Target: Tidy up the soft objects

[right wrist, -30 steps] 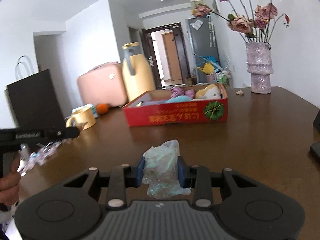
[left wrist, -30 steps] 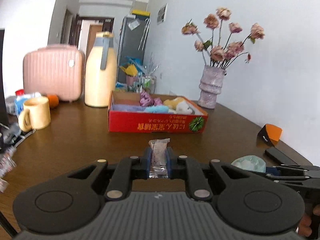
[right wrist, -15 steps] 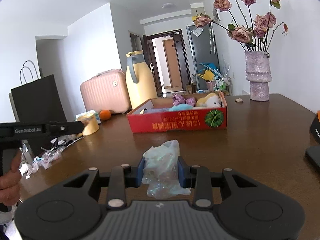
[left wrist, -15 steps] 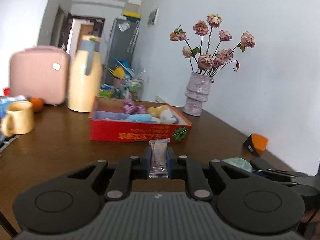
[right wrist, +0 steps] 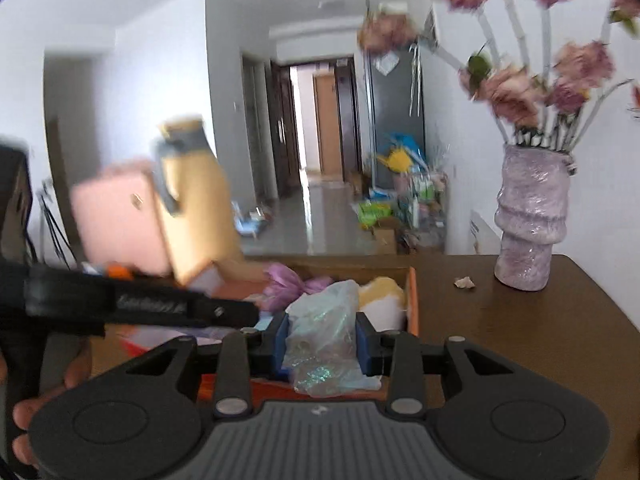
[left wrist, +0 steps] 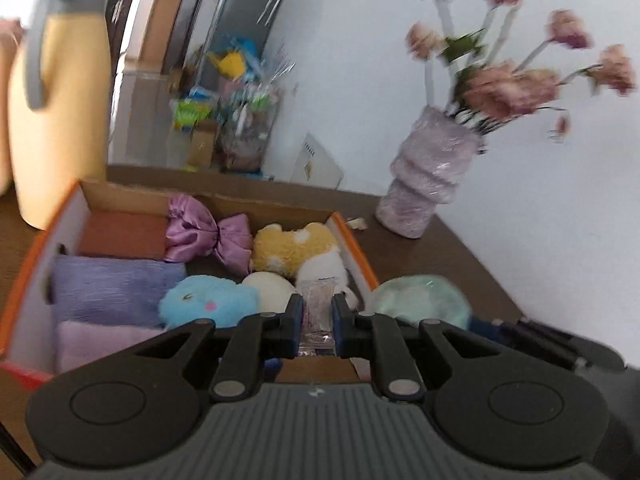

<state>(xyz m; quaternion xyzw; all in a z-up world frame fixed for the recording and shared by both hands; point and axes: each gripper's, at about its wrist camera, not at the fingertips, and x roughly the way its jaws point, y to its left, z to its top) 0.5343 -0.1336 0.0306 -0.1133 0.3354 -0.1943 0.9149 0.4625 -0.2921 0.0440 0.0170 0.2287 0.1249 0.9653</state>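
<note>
My left gripper is shut on a small clear packet and hangs over the near right corner of the red cardboard box. Inside lie folded cloths, a purple bow, a blue plush, a cream ball and a yellow-white plush. My right gripper is shut on a crumpled pale green plastic bag at the box's near right edge. That bag also shows right of the left gripper. The left gripper's body crosses the right wrist view.
A purple vase of dried roses stands on the brown table right of the box. A cream thermos jug and a pink case stand behind left. A hand holds the left gripper.
Both grippers have travelled forward across the table to the red box, which now fills the lower views. Each still grips its item. The views are blurred from motion.
</note>
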